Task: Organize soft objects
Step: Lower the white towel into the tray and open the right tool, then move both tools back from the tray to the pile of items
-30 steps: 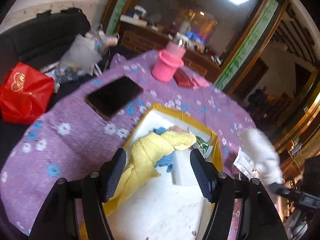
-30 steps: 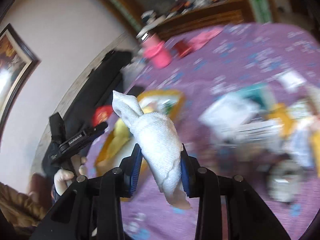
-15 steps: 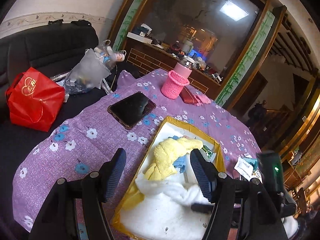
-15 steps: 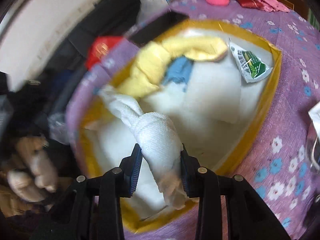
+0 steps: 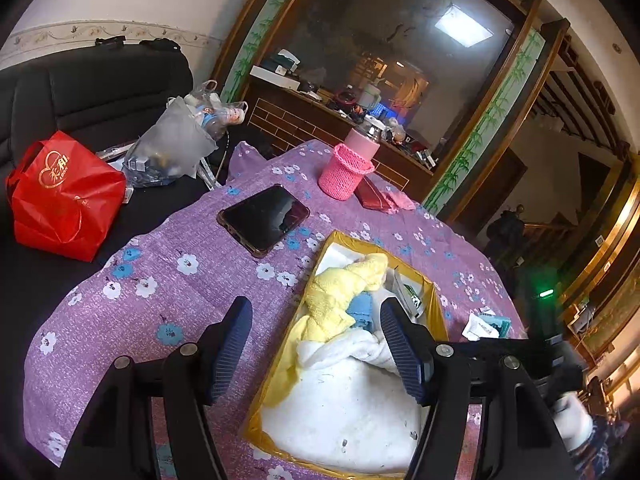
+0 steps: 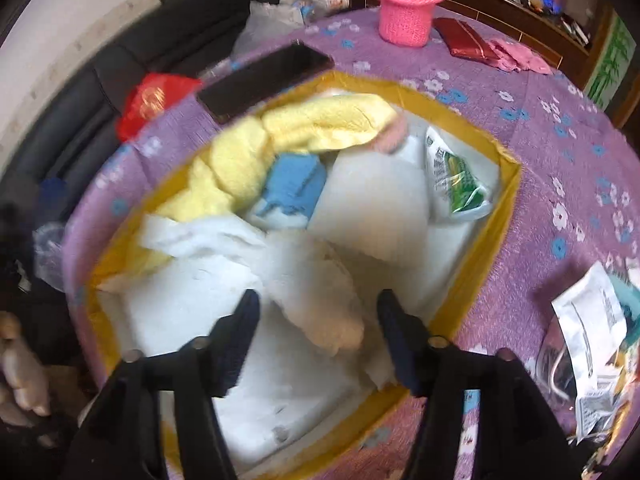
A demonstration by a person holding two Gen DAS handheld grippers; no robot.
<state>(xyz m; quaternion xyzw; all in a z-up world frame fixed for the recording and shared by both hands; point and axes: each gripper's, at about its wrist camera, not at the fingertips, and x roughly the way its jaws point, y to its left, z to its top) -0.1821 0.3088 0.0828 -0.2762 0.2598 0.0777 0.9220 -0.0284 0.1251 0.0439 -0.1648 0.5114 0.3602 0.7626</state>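
Note:
A yellow-rimmed box (image 6: pixel 496 216) lined in white sits on the purple flowered cloth. Inside lie a yellow cloth (image 6: pixel 320 120), a blue cloth (image 6: pixel 294 184), a green-and-white packet (image 6: pixel 456 184) and a rolled white towel (image 6: pixel 320 280). My right gripper (image 6: pixel 318 300) points down into the box. Its jaws are opening, and the white towel lies loose between them, clear of both pads. My left gripper (image 5: pixel 316 312) stands open over the box's near left rim (image 5: pixel 360 240) with nothing held. From there the yellow cloth (image 5: pixel 340 292) and white towel (image 5: pixel 352 350) show between its fingers.
A black phone (image 5: pixel 264 218) lies left of the box. Behind it stand a pink knitted holder (image 5: pixel 346 172) with a bottle and a red wallet (image 5: pixel 372 198). A red bag (image 5: pixel 64 196) and a plastic bag (image 5: pixel 172 148) rest on the black sofa. Loose packets (image 6: pixel 592 320) lie right of the box.
My right gripper swung down over the box with the white towel in its grip, then its jaws spread and the towel dropped into the box. The left gripper drew back a little.

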